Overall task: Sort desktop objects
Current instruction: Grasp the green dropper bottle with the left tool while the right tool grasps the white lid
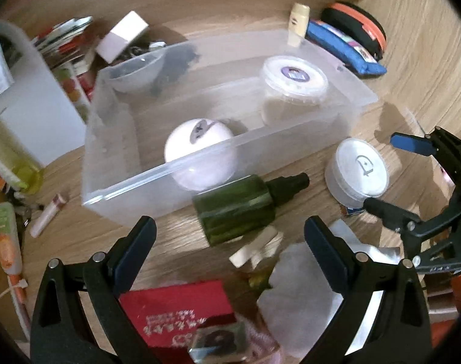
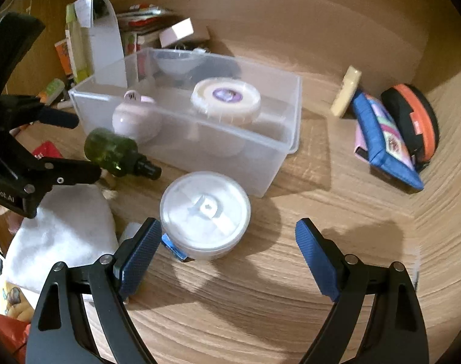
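A clear plastic bin [image 1: 200, 157] [image 2: 279, 142] stands on the wooden desk. It holds a round white jar [image 1: 197, 148] [image 2: 136, 118] and a flat round tub with a purple label [image 1: 294, 80] [image 2: 225, 98]. A dark green spray bottle [image 1: 239, 203] [image 2: 115, 151] lies on its side in front of the bin. A white round lidded container [image 1: 357, 170] [image 2: 204, 212] stands beside it. My left gripper [image 1: 230, 236] is open and empty, just short of the green bottle. My right gripper [image 2: 228, 242] is open and empty, just short of the white container.
A blue pouch [image 2: 385, 142] [image 1: 342, 45], a black and orange case [image 2: 412, 118] and a cream tube [image 2: 345, 91] lie at the back right. A red booklet [image 1: 175, 309], white tissue [image 2: 63, 230] and small clutter lie near my left gripper. Books and bottles [image 2: 75, 48] stand at the back left.
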Available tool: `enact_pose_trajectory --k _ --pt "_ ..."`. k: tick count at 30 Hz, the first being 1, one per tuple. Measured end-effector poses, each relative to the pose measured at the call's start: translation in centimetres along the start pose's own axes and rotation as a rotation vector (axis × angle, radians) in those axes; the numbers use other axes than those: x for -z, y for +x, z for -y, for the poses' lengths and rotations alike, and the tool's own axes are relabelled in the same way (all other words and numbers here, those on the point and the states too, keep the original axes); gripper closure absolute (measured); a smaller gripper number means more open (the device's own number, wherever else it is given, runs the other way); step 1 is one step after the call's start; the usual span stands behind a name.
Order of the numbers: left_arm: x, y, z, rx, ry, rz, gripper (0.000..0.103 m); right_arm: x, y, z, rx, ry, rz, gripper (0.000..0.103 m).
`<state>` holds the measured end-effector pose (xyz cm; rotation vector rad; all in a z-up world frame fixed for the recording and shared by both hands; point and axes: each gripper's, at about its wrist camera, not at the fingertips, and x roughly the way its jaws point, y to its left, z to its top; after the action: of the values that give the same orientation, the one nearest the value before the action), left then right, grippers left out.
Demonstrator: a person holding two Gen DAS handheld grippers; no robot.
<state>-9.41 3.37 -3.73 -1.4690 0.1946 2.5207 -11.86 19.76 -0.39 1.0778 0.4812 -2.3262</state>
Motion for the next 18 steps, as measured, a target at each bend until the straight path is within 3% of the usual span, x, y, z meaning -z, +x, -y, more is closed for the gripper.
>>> enact_pose_trajectory --k 8,13,15,17,18 --pt "-0.9 2.0 0.5 0.020 0.013 -0.085 0.004 -0.4 2.5 -0.3 -0.077 0.002 -0.054 0.015" --pt "-1.2 2.6 0.4 0.030 -0.018 -0.095 0.005 -0.4 2.7 0.3 -0.131 0.030 -0.040 0.016" --pt "-1.1 2.7 0.3 0.051 -0.026 -0.092 0.015 -0.4 2.6 0.7 -0.155 0.047 -0.028 0.019" --pt "-1.0 2.9 0.5 0.061 -0.009 -0.099 0.033 -0.5 2.3 1.2 -0.171 0.064 -0.017 0.036" --pt "-0.9 3.0 0.5 0.064 -0.006 -0.102 0.036 -0.6 2.3 1.4 -0.187 0.069 -0.019 0.040"
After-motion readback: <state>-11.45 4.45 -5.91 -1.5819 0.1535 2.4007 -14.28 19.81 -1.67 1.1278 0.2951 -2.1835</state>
